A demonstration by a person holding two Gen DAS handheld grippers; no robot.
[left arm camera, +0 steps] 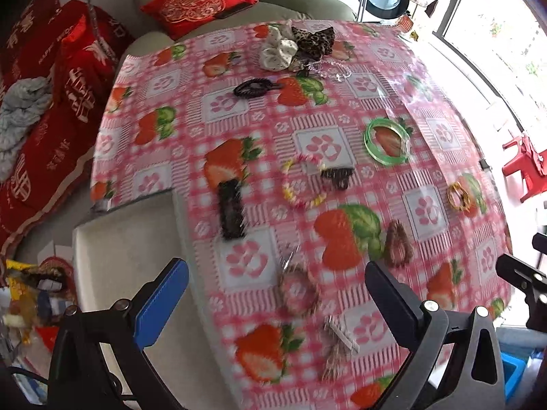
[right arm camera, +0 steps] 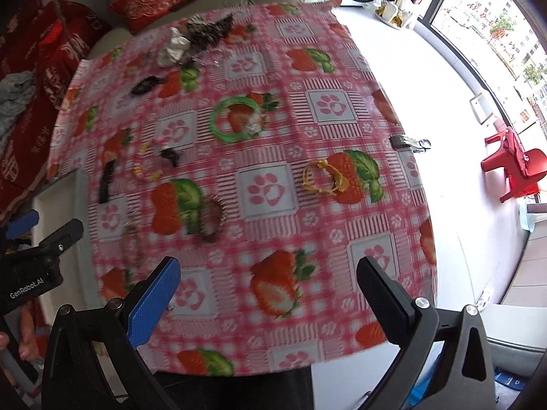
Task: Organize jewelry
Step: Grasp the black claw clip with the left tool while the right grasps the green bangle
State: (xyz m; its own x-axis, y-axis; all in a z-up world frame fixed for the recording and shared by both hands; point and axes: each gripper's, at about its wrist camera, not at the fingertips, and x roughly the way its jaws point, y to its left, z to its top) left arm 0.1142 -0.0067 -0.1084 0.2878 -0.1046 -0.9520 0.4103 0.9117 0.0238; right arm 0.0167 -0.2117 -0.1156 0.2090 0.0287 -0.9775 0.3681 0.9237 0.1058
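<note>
Both grippers, left (left arm camera: 277, 304) and right (right arm camera: 268, 295), gape wide, empty. Your near brown bracelet (left arm camera: 298, 293) lies flat; pinch shallow and it skids off the slick tablecloth (left arm camera: 427, 212).

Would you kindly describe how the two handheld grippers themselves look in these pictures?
The left gripper and the right gripper look alike: a black frame with silver pivot bolts, one finger faced with a textured blue pad, the other with a black pad. In the right wrist view, the left gripper's black body bears white "GenRobot.AI" lettering.
</note>
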